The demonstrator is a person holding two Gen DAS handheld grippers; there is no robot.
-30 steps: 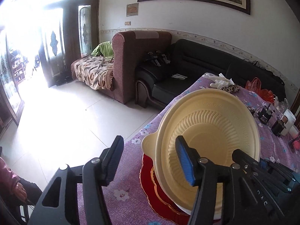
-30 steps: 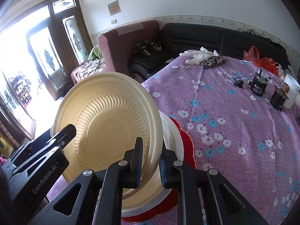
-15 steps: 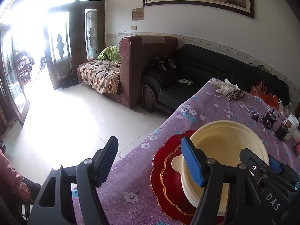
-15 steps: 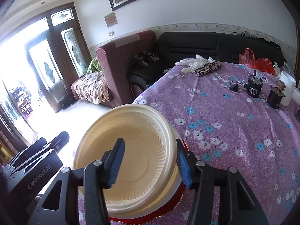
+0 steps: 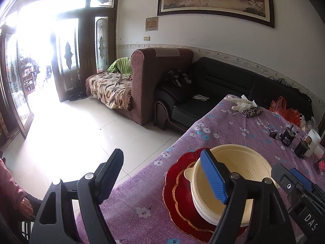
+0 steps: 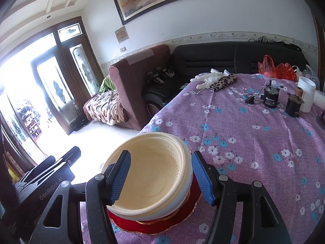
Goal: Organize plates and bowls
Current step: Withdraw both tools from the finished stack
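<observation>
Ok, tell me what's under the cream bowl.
The cream bowl sits nested on white bowls, on a red plate over the tablecloth. The number of white bowls is hidden.

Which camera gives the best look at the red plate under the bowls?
The left wrist view. There the red plate shows its scalloped rim and gold ring beside the cream bowl. In the right wrist view the bowl stack hides most of the plate; only a red edge peeks out below.

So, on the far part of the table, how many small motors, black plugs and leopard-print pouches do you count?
Small motors: 2
Black plug: 1
Leopard-print pouch: 1
Total: 4
</observation>
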